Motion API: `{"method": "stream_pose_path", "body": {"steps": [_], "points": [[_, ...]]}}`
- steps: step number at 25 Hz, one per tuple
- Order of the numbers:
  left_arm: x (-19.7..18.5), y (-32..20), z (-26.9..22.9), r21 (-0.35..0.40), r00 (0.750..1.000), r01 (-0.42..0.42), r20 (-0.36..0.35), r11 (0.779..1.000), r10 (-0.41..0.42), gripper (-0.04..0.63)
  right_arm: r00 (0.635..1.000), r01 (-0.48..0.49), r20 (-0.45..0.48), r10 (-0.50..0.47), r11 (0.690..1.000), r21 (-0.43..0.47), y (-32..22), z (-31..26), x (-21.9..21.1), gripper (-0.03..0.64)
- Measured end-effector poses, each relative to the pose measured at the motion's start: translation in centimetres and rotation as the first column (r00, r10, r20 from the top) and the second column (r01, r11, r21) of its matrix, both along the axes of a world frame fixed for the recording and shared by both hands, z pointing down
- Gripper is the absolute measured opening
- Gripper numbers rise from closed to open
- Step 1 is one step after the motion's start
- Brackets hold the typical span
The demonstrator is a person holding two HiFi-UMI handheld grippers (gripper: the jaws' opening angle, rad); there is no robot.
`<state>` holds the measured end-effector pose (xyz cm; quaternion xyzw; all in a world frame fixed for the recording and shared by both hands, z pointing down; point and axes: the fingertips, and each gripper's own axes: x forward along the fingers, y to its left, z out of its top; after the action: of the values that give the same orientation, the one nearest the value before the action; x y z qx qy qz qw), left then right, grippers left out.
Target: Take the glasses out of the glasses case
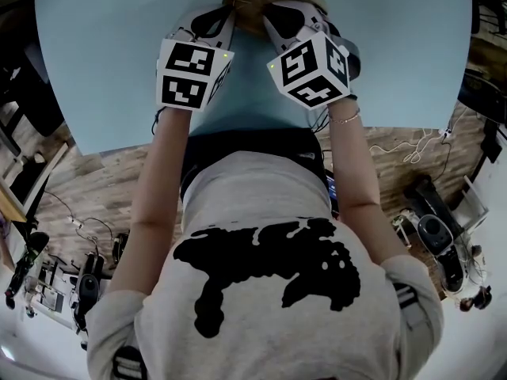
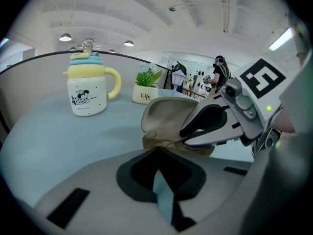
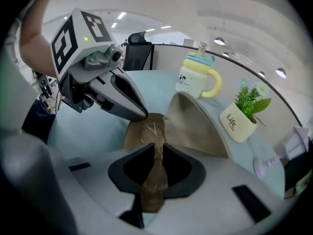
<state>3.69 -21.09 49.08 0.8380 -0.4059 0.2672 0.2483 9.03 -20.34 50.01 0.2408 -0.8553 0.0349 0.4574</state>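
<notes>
A: Fingers on the left gripper (image 2: 156, 151), how do they stand?
B: Pressed together, the tips nipping the near rim of the glasses case (image 2: 168, 114), which lies open on the table (image 2: 49, 146) with its tan lid tilted up.
A: And the right gripper (image 3: 156, 148)?
B: It reaches into the case from the opposite side. Its fingers pinch the glasses (image 3: 152, 180): a brown lens sits edge-on between them, and thin gold wire crosses just past the tips, over the lower half of the case.
A: Anything beyond the case?
B: A white and yellow lidded mug (image 2: 88, 89) and a small plant pot (image 2: 145, 95) stand behind it, apart from it and from each other.
</notes>
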Motion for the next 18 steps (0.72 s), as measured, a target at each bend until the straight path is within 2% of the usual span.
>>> {"method": "stream_pose_path", "body": {"steps": [6, 13, 18], "points": [[-0.48, 0.43, 0.03, 0.014, 1.0, -0.003, 0.006, 1.0, 0.002, 0.012, 0.995, 0.051, -0.091, -0.052, 0.999, -0.008, 0.27, 0.7, -0.46, 0.054], [-0.3, 0.31, -0.01, 0.032, 1.0, -0.01, 0.017, 0.999, 0.01, 0.012, 0.99, 0.075, -0.117, -0.08, 0.996, -0.047, 0.35, 0.83, -0.65, 0.043], [-0.04, 0.48, -0.38, 0.036, 1.0, -0.001, 0.007, 0.999, 0.001, 0.012, 0.994, 0.04, -0.095, -0.049, 0.994, -0.098, 0.41, 0.59, -0.44, 0.041]]}}
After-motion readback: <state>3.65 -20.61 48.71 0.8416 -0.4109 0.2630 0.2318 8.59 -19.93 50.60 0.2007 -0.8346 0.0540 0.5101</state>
